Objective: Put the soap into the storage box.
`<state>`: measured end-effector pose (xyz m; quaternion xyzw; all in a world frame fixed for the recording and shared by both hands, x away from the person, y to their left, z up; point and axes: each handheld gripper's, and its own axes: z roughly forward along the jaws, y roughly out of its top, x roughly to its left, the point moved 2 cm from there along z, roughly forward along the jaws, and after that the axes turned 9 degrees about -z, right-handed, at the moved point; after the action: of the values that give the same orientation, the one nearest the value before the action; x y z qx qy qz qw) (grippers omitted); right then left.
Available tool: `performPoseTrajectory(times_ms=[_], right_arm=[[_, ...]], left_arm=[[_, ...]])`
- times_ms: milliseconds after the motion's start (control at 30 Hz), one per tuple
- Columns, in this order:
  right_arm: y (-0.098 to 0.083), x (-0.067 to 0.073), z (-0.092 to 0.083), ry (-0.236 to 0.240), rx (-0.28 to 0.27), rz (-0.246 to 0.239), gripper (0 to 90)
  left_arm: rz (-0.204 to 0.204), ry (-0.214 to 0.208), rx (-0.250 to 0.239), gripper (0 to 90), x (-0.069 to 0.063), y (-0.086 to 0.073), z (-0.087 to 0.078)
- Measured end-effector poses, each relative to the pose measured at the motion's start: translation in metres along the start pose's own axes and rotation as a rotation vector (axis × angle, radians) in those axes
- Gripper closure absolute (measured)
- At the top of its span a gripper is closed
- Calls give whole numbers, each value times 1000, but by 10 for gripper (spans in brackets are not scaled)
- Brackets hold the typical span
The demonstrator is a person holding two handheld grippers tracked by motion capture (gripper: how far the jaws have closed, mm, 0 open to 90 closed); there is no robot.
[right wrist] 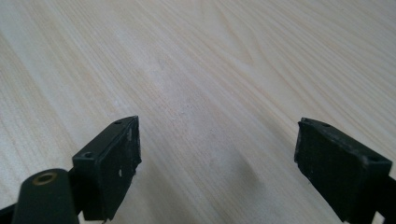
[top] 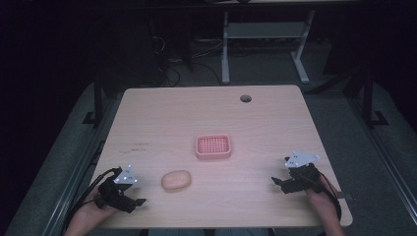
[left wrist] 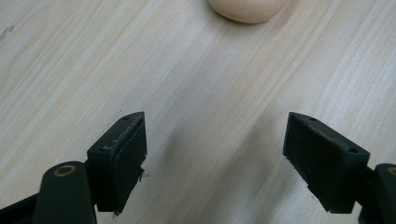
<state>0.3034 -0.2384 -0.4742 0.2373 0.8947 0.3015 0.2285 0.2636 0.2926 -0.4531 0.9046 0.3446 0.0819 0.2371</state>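
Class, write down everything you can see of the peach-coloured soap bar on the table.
The soap bar is a smooth, rounded oval lump, pale peach, matt, seemingly whole. It lies flat on the wooden table, near the front edge, in front and left of the pink dish. Nothing but the table touches it. The left gripper sits open beside it, apart, pointing toward it.

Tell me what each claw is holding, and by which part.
Nothing is held. The left claw and right claw are open over bare table.
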Motion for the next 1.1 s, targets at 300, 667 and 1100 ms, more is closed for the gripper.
performPoseTrajectory(times_ms=[300, 667, 1100], right_arm=[[1, 1, -3, 0, -14, -5, 140], [0, 1, -4, -1, -17, 4, 140], [0, 2, -5, -2, -25, 4, 140]], left_arm=[[35, -3, -7, 212, -6, 10, -2], [66, -1, 6, 210, -7, 25, -5], [127, -9, 47, 211, -15, 47, -1]])
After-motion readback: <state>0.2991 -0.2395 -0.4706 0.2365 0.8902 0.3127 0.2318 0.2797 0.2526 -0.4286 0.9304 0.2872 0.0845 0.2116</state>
